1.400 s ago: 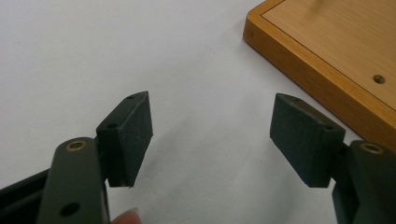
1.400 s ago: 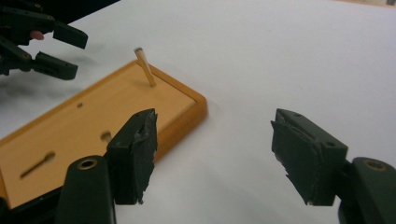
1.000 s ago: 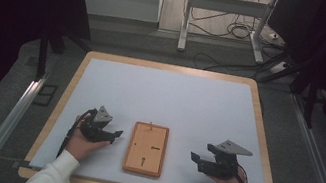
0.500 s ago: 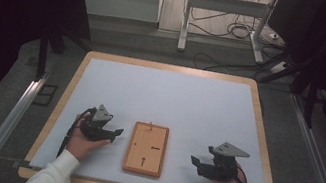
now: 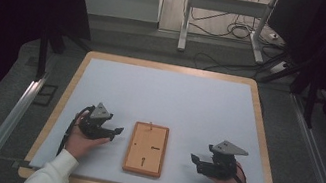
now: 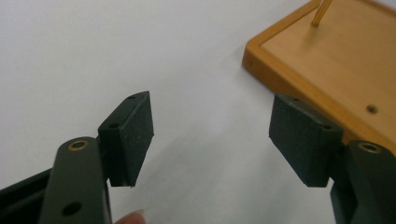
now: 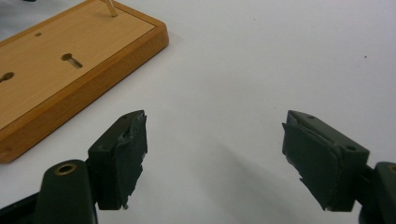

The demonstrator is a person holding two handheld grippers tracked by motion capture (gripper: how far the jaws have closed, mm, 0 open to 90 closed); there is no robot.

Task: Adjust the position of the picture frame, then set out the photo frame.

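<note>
A flat wooden frame (image 5: pixel 146 148) lies back-side up near the table's front edge, with keyhole slots and a thin peg at its far end. My left gripper (image 5: pixel 115 130) rests on the table just left of it, open and holding nothing. In the left gripper view the frame (image 6: pixel 336 60) sits beyond the right pad (image 6: pixel 299 137), and the left gripper (image 6: pixel 210 135) is apart from it. My right gripper (image 5: pixel 195 160) rests to the frame's right, also open. In the right gripper view the frame (image 7: pixel 60 70) lies off to the upper left of the right gripper (image 7: pixel 215 158).
The white table top (image 5: pixel 170 98) has a wooden border. A metal stand and cables (image 5: pixel 232 30) are on the floor beyond the far edge. Metal rails (image 5: pixel 8 120) run along both sides of the table.
My right gripper has shifted slightly nearer the front edge. The left gripper and the frame have stayed put.
</note>
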